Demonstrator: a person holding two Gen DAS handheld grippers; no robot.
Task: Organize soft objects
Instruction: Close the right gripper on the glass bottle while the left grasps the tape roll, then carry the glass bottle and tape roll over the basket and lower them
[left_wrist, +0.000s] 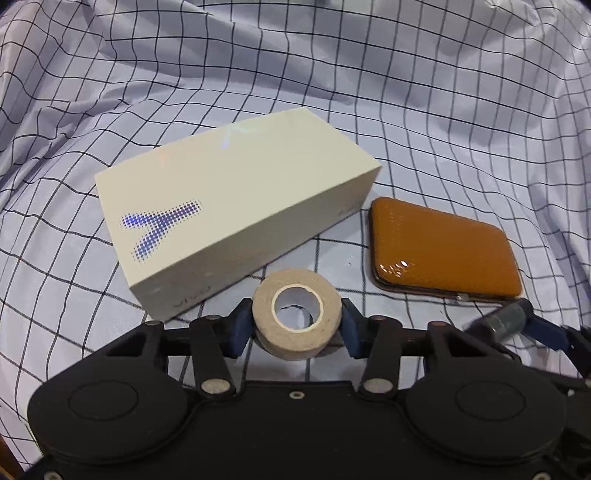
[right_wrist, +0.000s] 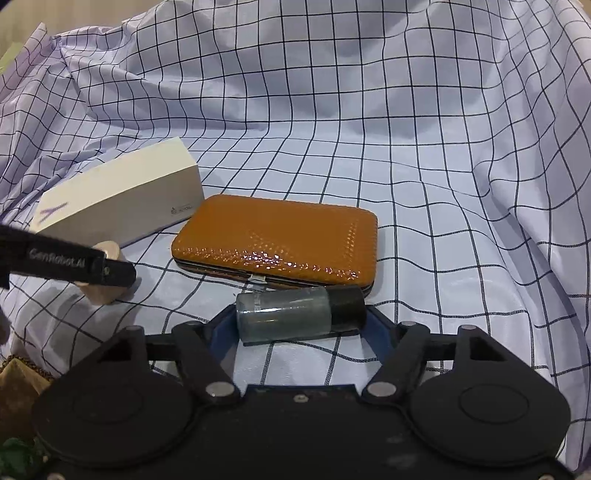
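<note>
My left gripper (left_wrist: 295, 328) is shut on a beige tape roll (left_wrist: 296, 313), its hole facing the camera, just in front of a white phone box (left_wrist: 236, 206). My right gripper (right_wrist: 301, 321) is shut on a small grey bottle with a black cap (right_wrist: 301, 312), held sideways just in front of an orange hard case (right_wrist: 277, 240). The bottle (left_wrist: 506, 319) and the orange case (left_wrist: 443, 247) also show at the right of the left wrist view. The tape roll (right_wrist: 107, 273) and the left gripper's finger (right_wrist: 74, 266) show at the left of the right wrist view, beside the white box (right_wrist: 122, 206).
Everything lies on a rumpled pale checked cloth (left_wrist: 406, 110) that rises in folds at the back and sides (right_wrist: 406, 129). A brownish object (right_wrist: 18, 384) and something green (right_wrist: 14, 454) sit at the lower left edge of the right wrist view.
</note>
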